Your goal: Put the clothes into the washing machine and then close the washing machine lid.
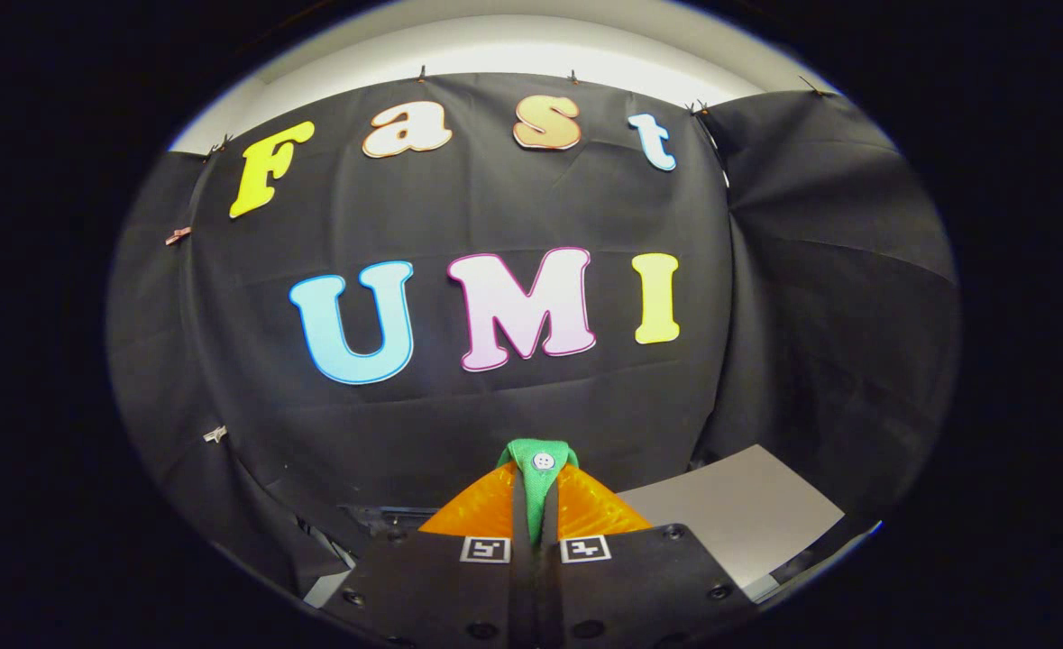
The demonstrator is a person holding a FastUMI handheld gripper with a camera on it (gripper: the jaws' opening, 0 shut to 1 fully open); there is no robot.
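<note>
While the tongs (536, 505) pinch narrowly on a green garment (538, 469), its white button (544, 461) showing at the fold just past the tips, the cloth runs back between both fingers along their line. It is held high, facing the booth wall. A grey slab (738, 514), possibly the washing machine lid, lies lower and to the right, so the next move probably goes down that way.

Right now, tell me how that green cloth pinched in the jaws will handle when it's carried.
The green cloth is probably floppy: it folds over between the gripper fingertips. It looks light, a thin strip with a small button. It may slip little, since the jaws are closed on it from both sides.
</note>
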